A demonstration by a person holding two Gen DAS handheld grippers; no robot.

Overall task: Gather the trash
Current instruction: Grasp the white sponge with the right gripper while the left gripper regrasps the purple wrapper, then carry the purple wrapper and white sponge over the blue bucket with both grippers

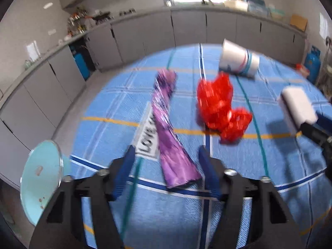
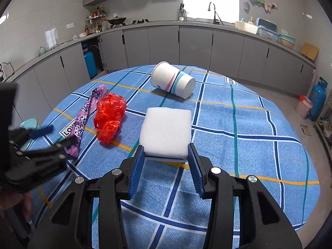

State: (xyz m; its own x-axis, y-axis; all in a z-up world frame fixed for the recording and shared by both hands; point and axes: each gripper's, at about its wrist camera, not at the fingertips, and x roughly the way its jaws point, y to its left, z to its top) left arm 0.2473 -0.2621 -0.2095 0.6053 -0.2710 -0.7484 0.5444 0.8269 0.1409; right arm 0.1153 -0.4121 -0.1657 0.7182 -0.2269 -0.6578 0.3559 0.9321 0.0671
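A purple foil wrapper (image 1: pixel 169 128) lies on the blue checked tablecloth (image 1: pixel 259 166). My left gripper (image 1: pixel 165 155) is open, its blue fingers on either side of the wrapper's near end. A crumpled red plastic bag (image 1: pixel 220 105) lies to its right, and a tipped paper cup (image 1: pixel 238 60) beyond. My right gripper (image 2: pixel 165 151) is shut on a white foam block (image 2: pixel 166 130), pinching its near edge. The wrapper (image 2: pixel 85 116), red bag (image 2: pixel 110 118) and cup (image 2: pixel 172 82) show to the left and ahead in the right wrist view.
A light blue bin (image 1: pixel 41 178) stands off the table's left edge, also in the right wrist view (image 2: pixel 29 124). Grey kitchen cabinets (image 2: pixel 186 45) ring the room. Blue gas cylinders (image 2: pixel 318 101) stand on the floor at right.
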